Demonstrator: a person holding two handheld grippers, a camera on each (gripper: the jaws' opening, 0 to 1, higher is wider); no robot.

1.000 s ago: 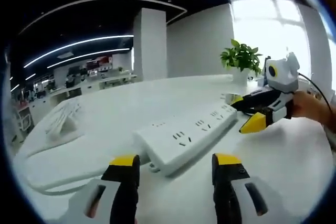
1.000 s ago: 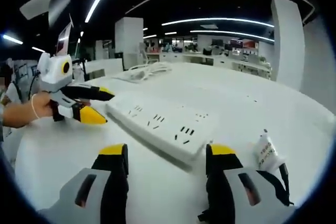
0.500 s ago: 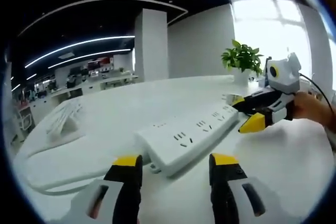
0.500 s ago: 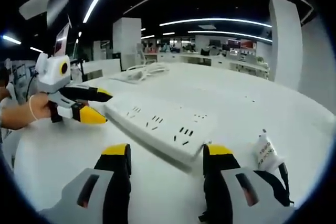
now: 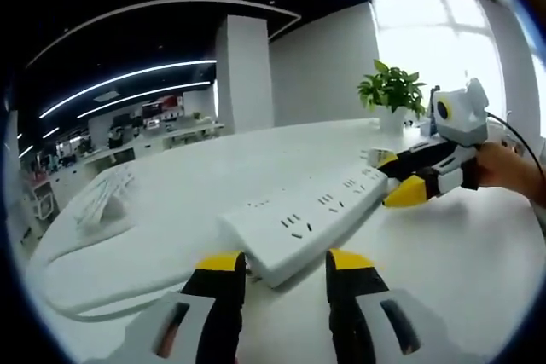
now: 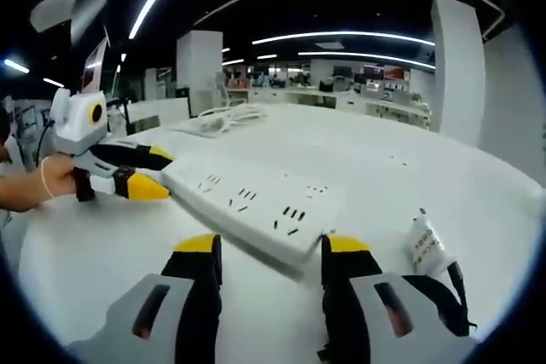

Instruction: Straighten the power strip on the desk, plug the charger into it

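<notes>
White power strip (image 5: pixel 309 219) on a white desk (image 5: pixel 478 253); hand-held gripper (image 6: pixel 264 249) tips yellow, black below.

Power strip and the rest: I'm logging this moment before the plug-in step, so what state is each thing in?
Power strip: flat on the desk, sockets up, nothing plugged in, one end between each gripper's jaws.
Charger: lying on the desk, unplugged, beside the right gripper.
Left gripper: open around the strip's near end.
Right gripper: open around the opposite end.
Cable bundle: lying loose on the desk.
</notes>
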